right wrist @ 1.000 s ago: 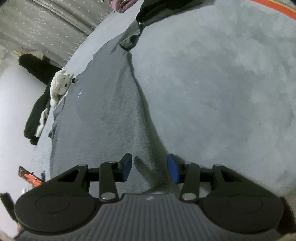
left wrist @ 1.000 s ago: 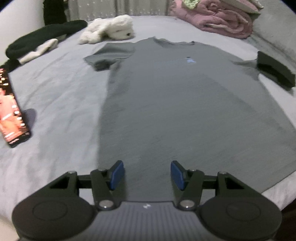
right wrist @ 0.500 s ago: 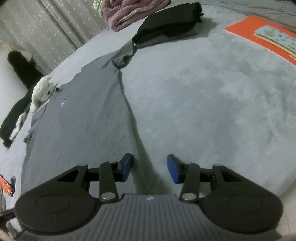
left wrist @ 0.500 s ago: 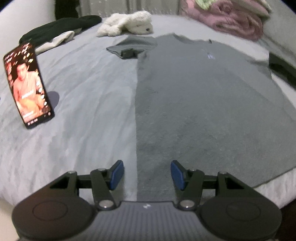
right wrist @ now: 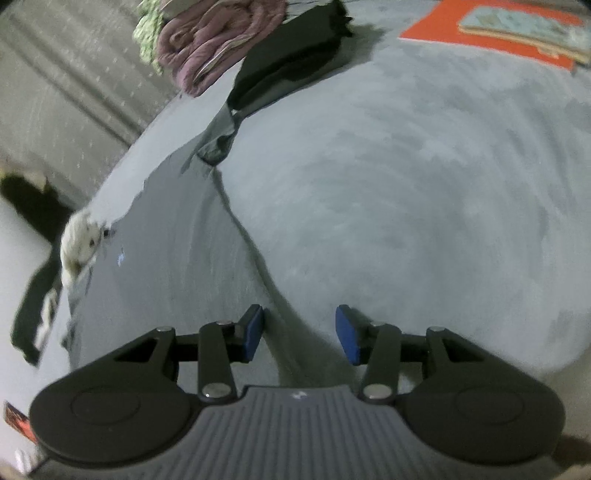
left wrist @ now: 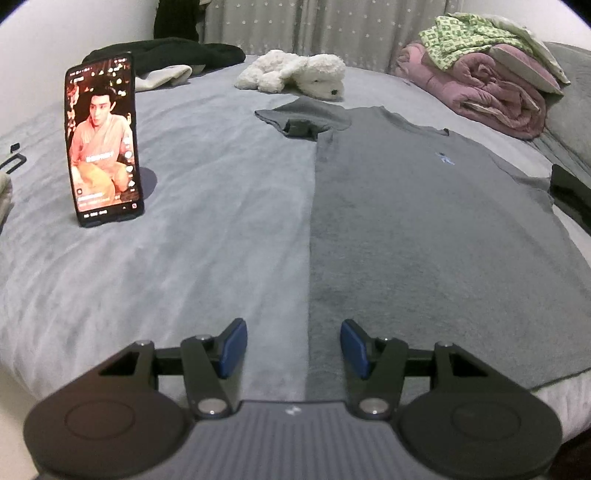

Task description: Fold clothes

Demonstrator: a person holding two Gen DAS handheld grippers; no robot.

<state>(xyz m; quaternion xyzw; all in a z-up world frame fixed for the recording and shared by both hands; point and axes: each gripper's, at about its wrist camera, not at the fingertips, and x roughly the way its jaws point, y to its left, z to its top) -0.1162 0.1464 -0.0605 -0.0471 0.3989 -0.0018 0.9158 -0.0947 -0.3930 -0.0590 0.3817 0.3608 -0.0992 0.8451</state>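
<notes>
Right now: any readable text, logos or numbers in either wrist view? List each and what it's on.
None legible.
phone screen: caption and interface text, too blurred to read.
grey T-shirt chest: small blue emblem, no letters readable.
orange book: cover print blurred.
left gripper and right gripper bodies: small white mark each, not text.

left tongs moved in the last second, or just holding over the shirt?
Yes. The left tongs, open, shifted left: they sat over the grey cotton T-shirt, and now they straddle its left side edge, with the upright black phone nearer centre.

A black garment (left wrist: 570, 192) hides the grey T-shirt's (left wrist: 424, 221) far sleeve.
</notes>
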